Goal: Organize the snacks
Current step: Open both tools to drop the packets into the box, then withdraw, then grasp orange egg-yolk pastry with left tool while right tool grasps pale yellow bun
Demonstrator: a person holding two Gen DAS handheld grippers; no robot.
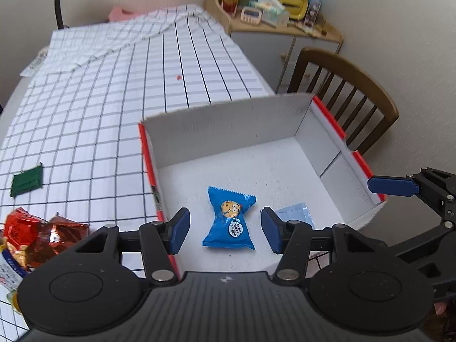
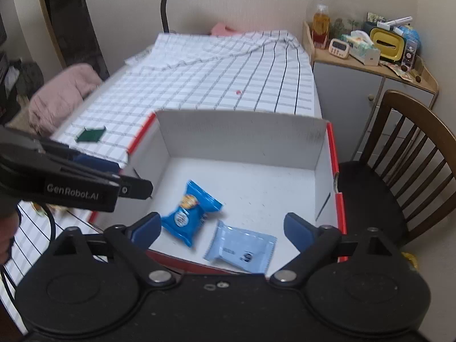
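A bright blue crinkled plastic snack packet with a cookie face printed on it lies flat on the floor of a white cardboard box with red outer walls, its long axis running from the left gripper away toward the far wall, sealed ends fore and aft. It sits below and between the left fingers, which stand apart and touch nothing. Just to the right of it, under the right-hand left finger, lies a pale blue flat foil sachet; in the right wrist view the sachet rests between the right gripper fingers, long axis slanting toward the near right corner. Those fingers are spread wide and empty. The rest of the box floor is bare up to the far and right walls. On the checked tabletop left of the box sit a small dark green wrapper and red-orange foil snack packets.
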